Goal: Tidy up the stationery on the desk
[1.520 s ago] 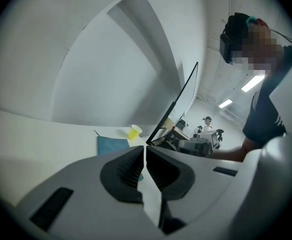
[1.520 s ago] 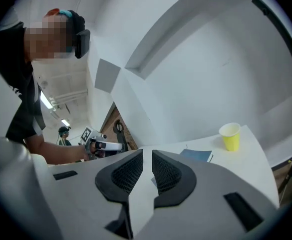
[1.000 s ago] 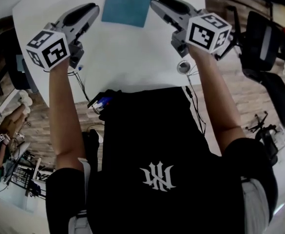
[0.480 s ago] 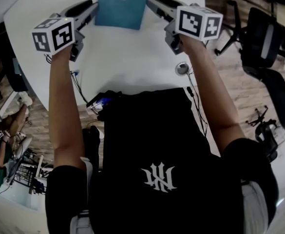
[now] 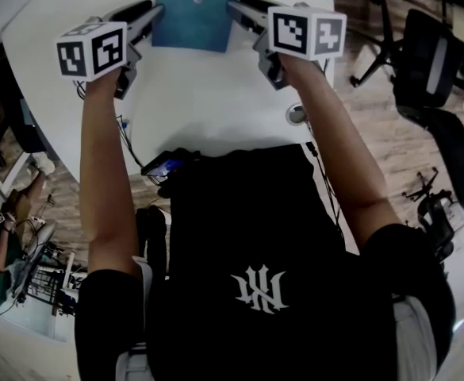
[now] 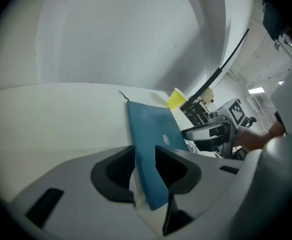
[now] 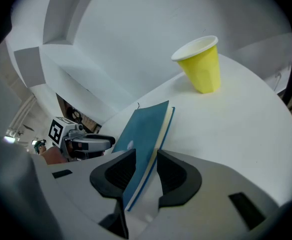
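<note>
A blue notebook (image 5: 196, 10) lies on the white desk (image 5: 208, 94) at its far side. My left gripper (image 5: 156, 12) is at the notebook's left edge and my right gripper (image 5: 233, 6) at its right edge. In the left gripper view the notebook (image 6: 150, 134) runs between the jaws of the left gripper (image 6: 146, 164). These jaws have just been opening, and a thin white gap shows beside the cover. In the right gripper view the notebook (image 7: 148, 134) likewise sits between the slightly parted jaws of the right gripper (image 7: 146, 166). A yellow paper cup (image 7: 200, 64) stands upright beyond it.
A round cable grommet (image 5: 296, 114) is set in the desk near its front right edge. Cables and a small dark device (image 5: 162, 167) hang at the front edge. Black office chairs (image 5: 426, 62) stand to the right. Another person (image 5: 9, 228) sits at lower left.
Both grippers have come down to the desk with the notebook between them, tilting further forward. The notebook has shifted slightly left and farther away in the head view.
</note>
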`<action>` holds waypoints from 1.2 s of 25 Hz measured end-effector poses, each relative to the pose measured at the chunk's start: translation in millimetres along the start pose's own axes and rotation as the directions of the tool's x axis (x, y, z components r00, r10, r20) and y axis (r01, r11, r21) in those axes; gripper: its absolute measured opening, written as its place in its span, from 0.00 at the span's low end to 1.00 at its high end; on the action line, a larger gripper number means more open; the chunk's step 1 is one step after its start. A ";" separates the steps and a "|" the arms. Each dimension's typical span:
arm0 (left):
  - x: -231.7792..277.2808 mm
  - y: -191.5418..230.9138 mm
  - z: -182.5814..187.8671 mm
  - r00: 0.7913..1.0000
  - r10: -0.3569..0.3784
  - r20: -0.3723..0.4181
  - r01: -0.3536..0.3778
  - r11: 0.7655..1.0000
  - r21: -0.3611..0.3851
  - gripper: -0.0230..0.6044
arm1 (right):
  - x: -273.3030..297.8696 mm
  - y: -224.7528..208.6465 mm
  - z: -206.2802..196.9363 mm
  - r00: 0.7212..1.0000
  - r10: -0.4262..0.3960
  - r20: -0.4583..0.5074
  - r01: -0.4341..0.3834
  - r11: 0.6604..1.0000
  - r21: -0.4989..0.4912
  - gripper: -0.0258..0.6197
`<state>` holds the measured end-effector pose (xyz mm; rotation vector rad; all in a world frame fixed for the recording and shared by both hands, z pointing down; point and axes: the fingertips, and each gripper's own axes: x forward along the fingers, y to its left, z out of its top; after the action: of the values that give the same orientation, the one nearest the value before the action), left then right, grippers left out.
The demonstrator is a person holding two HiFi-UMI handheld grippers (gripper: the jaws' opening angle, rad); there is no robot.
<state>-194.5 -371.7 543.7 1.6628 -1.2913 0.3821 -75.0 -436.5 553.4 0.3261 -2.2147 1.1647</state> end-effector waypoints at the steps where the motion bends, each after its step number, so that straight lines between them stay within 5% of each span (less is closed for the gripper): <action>1: 0.7 -0.1 -0.4 1.000 0.002 -0.006 -0.002 1.000 0.005 0.23 | 1.2 0.7 -0.6 1.000 -0.002 -0.004 0.002 1.000 0.001 0.27; 30: 9.1 4.8 -9.5 0.997 0.058 -0.048 -0.059 0.998 -0.023 0.19 | 7.8 -2.4 -6.8 0.996 -0.082 -0.025 0.080 0.995 -0.061 0.19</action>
<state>-192.3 -369.0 557.2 1.5894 -1.3066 0.4368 -77.2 -431.9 562.7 0.3695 -2.1871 1.0521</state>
